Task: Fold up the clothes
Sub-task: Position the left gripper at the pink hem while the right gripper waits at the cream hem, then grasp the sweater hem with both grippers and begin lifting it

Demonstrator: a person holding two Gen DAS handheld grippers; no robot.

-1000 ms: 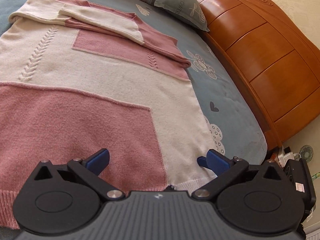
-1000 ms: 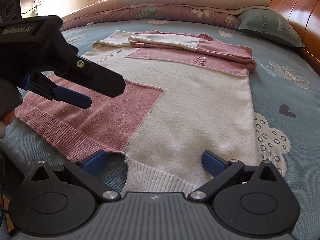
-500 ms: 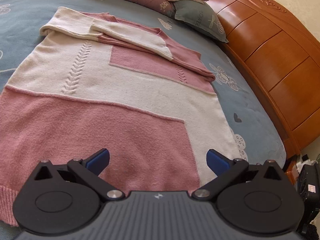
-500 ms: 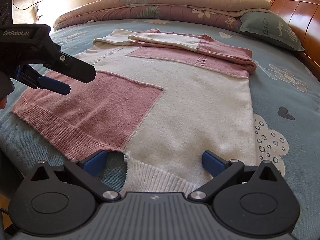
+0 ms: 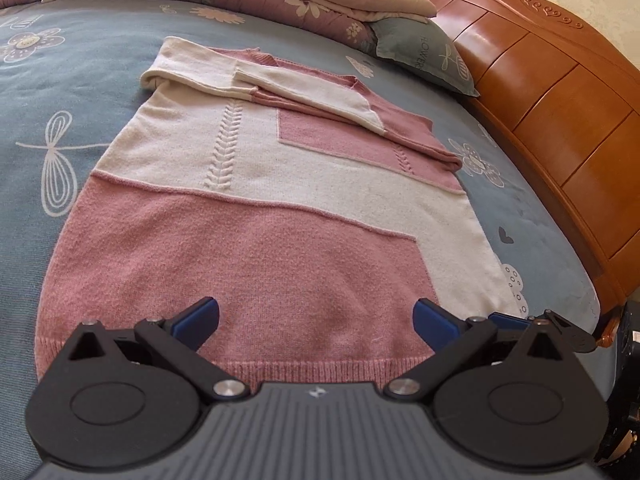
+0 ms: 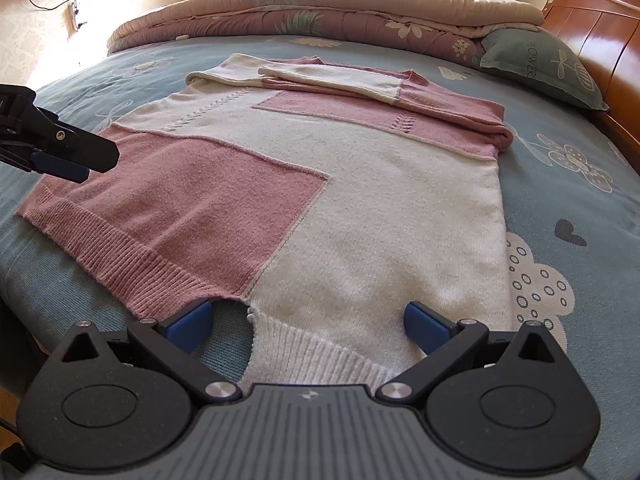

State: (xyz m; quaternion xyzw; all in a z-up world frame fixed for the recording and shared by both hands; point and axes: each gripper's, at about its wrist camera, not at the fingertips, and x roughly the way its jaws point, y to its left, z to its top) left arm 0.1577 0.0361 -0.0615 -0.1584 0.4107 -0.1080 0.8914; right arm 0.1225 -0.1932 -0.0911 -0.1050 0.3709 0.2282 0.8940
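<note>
A pink and cream knitted sweater (image 5: 280, 208) (image 6: 360, 200) lies flat on the bed, both sleeves folded across its far shoulder end. My left gripper (image 5: 316, 320) is open just above the pink ribbed hem, nothing between its blue pads. My right gripper (image 6: 308, 322) is open over the cream ribbed hem, where a notch splits the pink and cream parts. In the right wrist view the left gripper (image 6: 64, 160) shows at the far left, over the pink hem corner.
The blue patterned bedsheet (image 5: 60, 92) (image 6: 568, 208) surrounds the sweater. A rolled floral quilt (image 6: 320, 4) and a grey-green pillow (image 6: 536, 64) lie at the far end. A wooden headboard (image 5: 560, 120) runs along the right. The bed's near edge drops off below the hem.
My left gripper has drawn back and swung left along the hem, from the cream side to the pink corner. The right gripper has stayed put, open. The sweater has not moved.
</note>
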